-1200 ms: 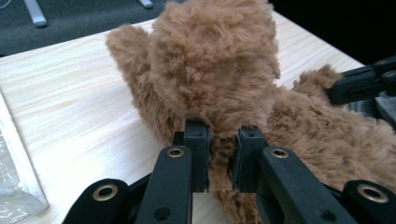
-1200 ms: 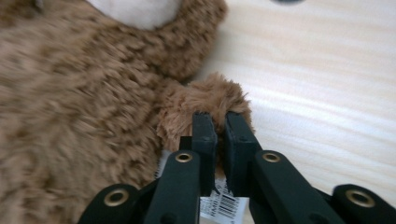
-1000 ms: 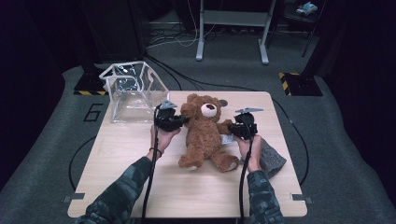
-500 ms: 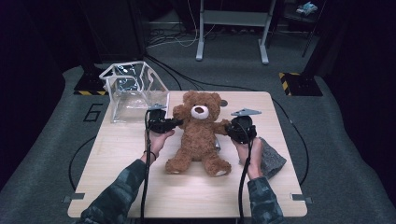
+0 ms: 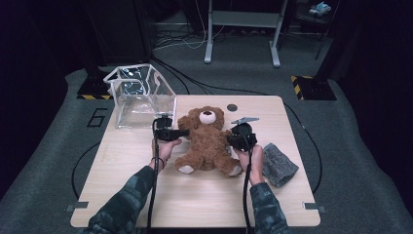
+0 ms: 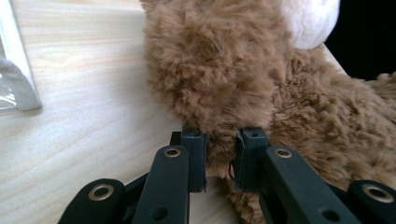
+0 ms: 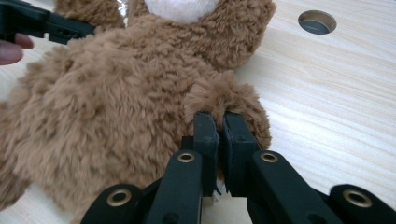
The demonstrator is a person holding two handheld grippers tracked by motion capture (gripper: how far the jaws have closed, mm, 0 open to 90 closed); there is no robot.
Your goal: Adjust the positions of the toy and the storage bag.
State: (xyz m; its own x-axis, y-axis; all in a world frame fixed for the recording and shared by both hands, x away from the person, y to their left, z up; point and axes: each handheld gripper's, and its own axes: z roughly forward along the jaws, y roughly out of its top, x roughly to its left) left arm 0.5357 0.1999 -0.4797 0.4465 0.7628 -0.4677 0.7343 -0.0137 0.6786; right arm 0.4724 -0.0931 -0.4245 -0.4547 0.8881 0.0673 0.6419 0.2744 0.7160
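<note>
Teddy bear (image 5: pixel 207 141) pinched by both arms for control.
Left tool (image 6: pixel 224 156) and right tool (image 7: pixel 221 135) are each clamped on a paw, bear kept spread on the bench (image 5: pixel 195 204).

I see a light wood table (image 5: pixel 146 204) with a round cable hole (image 5: pixel 232 107) near its far edge, sitting on grey carpet (image 5: pixel 58 161). A "6" (image 5: pixel 96 117) is marked on the floor at left of frame. Dark room all around. White metal stand legs (image 5: pixel 241 29) top centre, cables (image 5: pixel 175 41) trailing beside them. Yellow-black striped base plates (image 5: pixel 311 87) upper right and upper left.
</note>
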